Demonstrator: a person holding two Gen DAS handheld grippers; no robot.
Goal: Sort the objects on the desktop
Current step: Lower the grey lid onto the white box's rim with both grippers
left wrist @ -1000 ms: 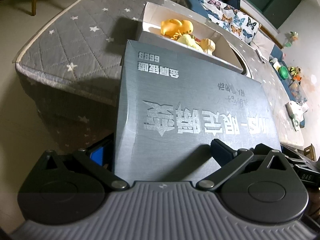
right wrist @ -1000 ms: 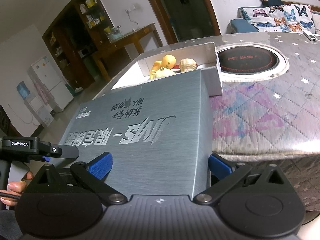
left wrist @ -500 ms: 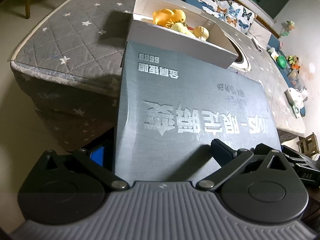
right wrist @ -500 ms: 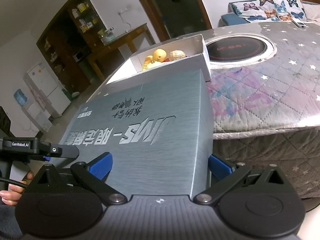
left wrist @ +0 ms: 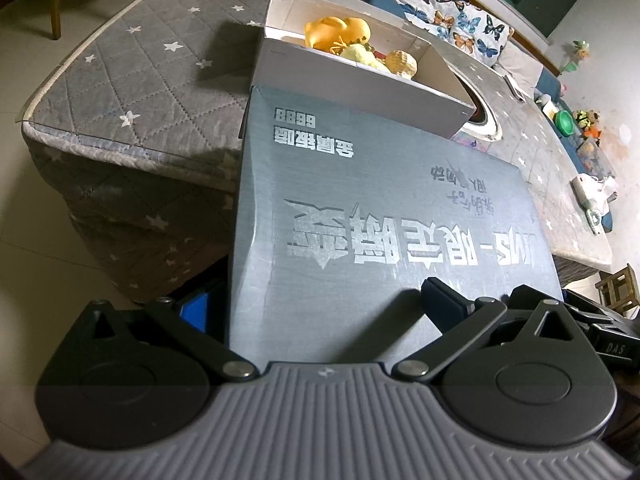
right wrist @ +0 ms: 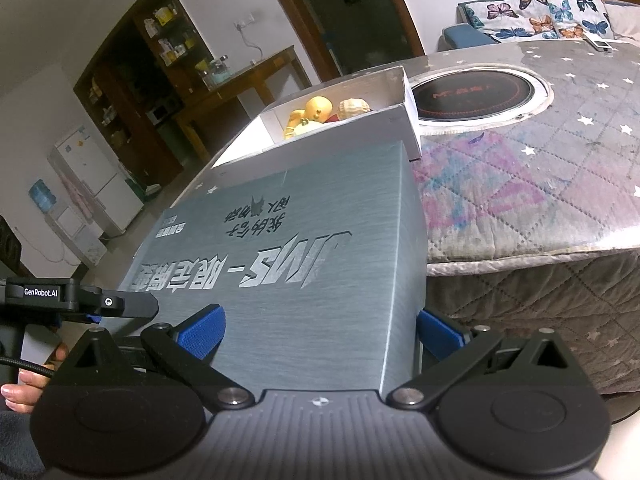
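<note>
Left wrist view: grey lid (left wrist: 384, 216), flat cardboard with silver print, held out level in front of the table (left wrist: 132, 92), its far edge up against the near wall of the open white box (left wrist: 360, 76). The box sits on the quilted table cover with yellow toys (left wrist: 336, 32) inside. My left gripper (left wrist: 316, 304) pinches the lid's near left corner, one finger under, one on top. My right gripper (right wrist: 320, 328) clamps the near right corner the same way, blue pads either side of the lid edge.

Handling, my guess: light, stiff across the top panel but thin, so it may twist or buckle if the two grippers don't stay matched. The brushed surface looks fairly slick; the corner folds are the stiffest spots, so the current holds look right. Squeezing harder risks creasing.

Whether the lid is heading onto the box or coming away, this moment fits both; box is uncovered now.

View differences: left wrist shows the table's left corner, floor, and clutter at the far end. Right wrist shows the round hob inset (right wrist: 472, 92) just behind the box, the other gripper's body (right wrist: 80, 300), and a person's fingers (right wrist: 24, 384) at lower left.
</note>
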